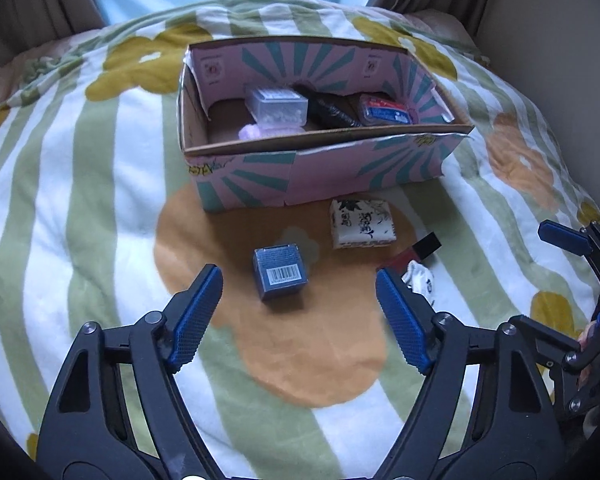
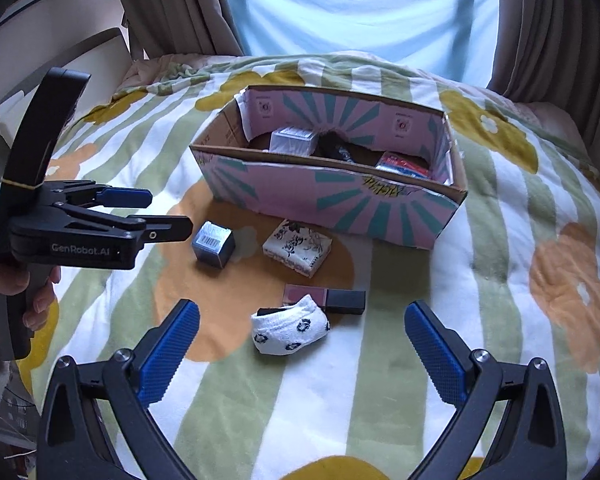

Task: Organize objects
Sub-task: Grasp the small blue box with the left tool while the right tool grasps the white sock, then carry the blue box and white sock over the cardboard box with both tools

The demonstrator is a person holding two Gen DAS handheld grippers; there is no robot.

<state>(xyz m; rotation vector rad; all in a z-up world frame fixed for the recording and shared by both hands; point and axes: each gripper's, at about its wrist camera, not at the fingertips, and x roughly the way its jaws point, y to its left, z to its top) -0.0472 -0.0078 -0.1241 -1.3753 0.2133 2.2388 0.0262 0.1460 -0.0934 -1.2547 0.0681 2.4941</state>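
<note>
— Left gripper (image 1: 299, 304)?
— Spread wide, nothing between the blue pads (image 1: 196, 316). Held low over the flowered quilt (image 1: 80, 184), aimed at the small blue cube box (image 1: 281, 271), barcode side up, sitting just past the fingertips at about 12 o'clock, apart from both pads.

— And the right gripper (image 2: 302, 344)?
— Also wide open, gripping nothing. Hovering over the quilt with the rolled white sock (image 2: 290, 330) between and just beyond its tips at 12 o'clock, not touched.

— Around the sock?
— A flat maroon-and-black case (image 2: 326, 298) lying right behind it at 12 to 1 o'clock, the sock overlapping its near edge. Farther back at 12 o'clock, a white box with black floral print (image 2: 297, 248), lying flat. The blue cube box at 10 o'clock from the sock, just beside the floral box, with the left gripper's fingers (image 2: 126, 197) reaching in from 9 o'clock.

— The container?
— Open pink cardboard box with teal rays (image 1: 320, 172), behind the loose items at 12 o'clock. Inside: a clear plastic case (image 1: 276, 110) toward the left, a black bundle (image 1: 328, 110) in the middle, a red-and-blue packet (image 1: 386, 114) at the right, something pale lilac (image 1: 250, 133) at the near wall, too hidden to name.

— Beyond the box?
— Curtains (image 2: 360, 4) at 12 o'clock.
</note>
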